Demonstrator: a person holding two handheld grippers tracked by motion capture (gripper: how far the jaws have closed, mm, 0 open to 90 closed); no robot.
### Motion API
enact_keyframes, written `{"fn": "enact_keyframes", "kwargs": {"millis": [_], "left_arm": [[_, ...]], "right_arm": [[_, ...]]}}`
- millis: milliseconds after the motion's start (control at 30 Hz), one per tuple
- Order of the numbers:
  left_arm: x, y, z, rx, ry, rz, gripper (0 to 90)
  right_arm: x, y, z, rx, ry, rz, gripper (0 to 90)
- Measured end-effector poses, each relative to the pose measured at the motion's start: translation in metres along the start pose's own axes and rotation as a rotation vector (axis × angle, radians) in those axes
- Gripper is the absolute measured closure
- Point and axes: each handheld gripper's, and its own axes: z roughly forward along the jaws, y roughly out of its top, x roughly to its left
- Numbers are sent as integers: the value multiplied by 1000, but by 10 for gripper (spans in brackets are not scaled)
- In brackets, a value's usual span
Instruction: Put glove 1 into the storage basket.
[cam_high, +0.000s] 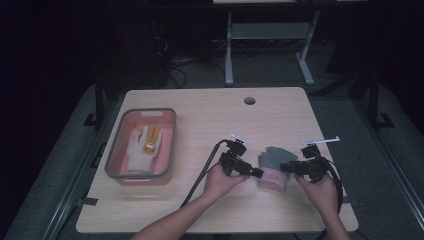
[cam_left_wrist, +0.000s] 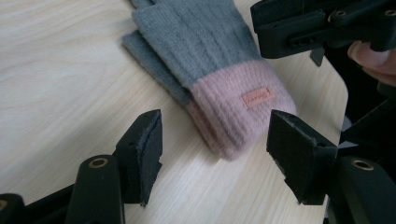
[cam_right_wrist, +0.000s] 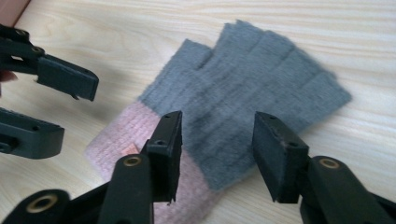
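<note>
Two tongs (cam_high: 261, 173) (cam_high: 284, 166) parted, empty, flanking grey-and-pink gloves (cam_high: 273, 169) flat on table (cam_high: 210, 115) between them.

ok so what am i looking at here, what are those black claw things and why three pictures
A person sits at a wooden table, holding a hand-operated gripper in each hand. The left gripper and right gripper each end in two black jaws. One picture comes from a camera above the table; the other two come from cameras riding on each gripper, looking along its jaws. Between the grippers lie grey gloves with pink cuffs. Both sets of jaws stand open around them; nothing is held. At the left, a pink bin holds a white glove.
</note>
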Motion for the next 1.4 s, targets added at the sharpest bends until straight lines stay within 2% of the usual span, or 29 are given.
{"fn": "enact_keyframes", "kwargs": {"millis": [100, 333, 433, 467, 500, 667, 833, 967, 1100, 1200, 1400], "left_arm": [[1, 2, 6, -3, -15, -32, 368], [1, 5, 19, 13, -17, -58, 388], [2, 4, 25, 27, -20, -66, 402], [1, 3, 26, 18, -17, -75, 402], [2, 3, 27, 30, -19, -63, 406], [3, 2, 33, 33, -30, -89, 405], [4, 1, 33, 34, -34, -93, 403], [5, 1, 34, 33, -50, -108, 431], [3, 0, 36, 28, -49, -92, 464], [3, -1, 37, 19, -54, -102, 478], [9, -2, 40, 3, -112, -158, 498]], "right_arm": [[-6, -2, 0, 0, 15, 34, 494], [-17, -11, 0, -12, 48, 80, 472], [-20, -15, 1, -2, 62, 110, 471], [-21, -17, 3, -3, 70, 114, 471], [-22, -18, 3, 0, 77, 121, 470], [-24, -22, 9, -7, 95, 150, 467], [-26, -27, 12, -13, 125, 183, 467], [-27, -28, 14, -10, 141, 197, 471], [-25, -29, 17, -13, 151, 213, 511], [-24, -30, 19, -20, 162, 227, 561], [-24, -32, 23, -38, 207, 261, 647]]}}
